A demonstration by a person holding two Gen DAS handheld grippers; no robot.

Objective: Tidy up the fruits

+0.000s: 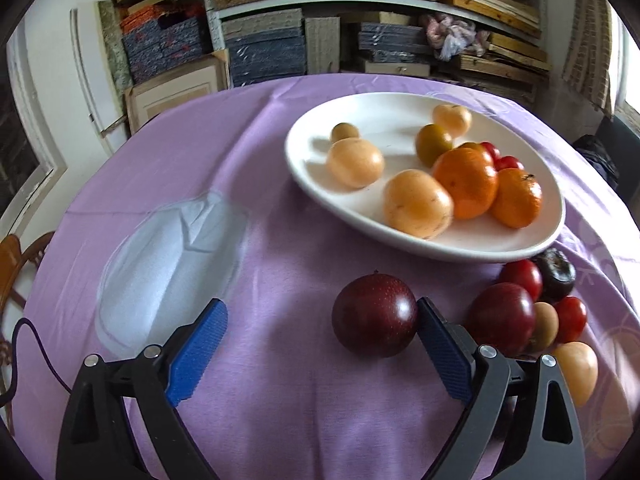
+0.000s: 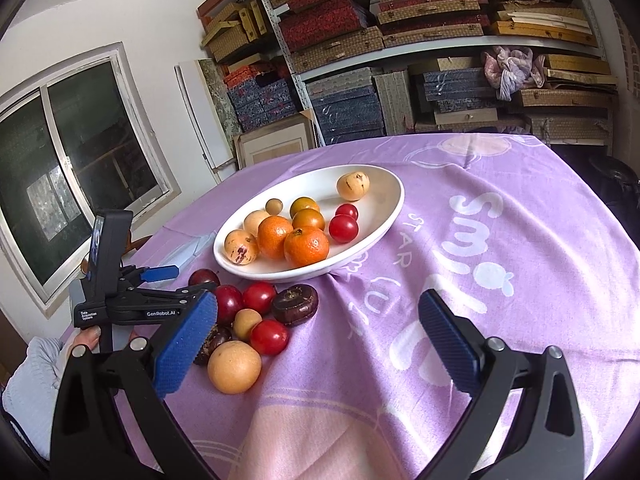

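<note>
Fruits: smooth, round; oval glossy, perhaps ceramic, dish.

The tablecloth is showing as matt woven purple cloth, creased near the table's front edge. The bowl is appearing as smooth, glossy white ceramic. The dark plum is displaying a glossy, finely speckled skin; the oranges are showing dimpled peel. The left gripper is presenting blue ribbed pads on matt black plastic arms with shiny metal pins. The shelf boxes are looking woven.
</note>
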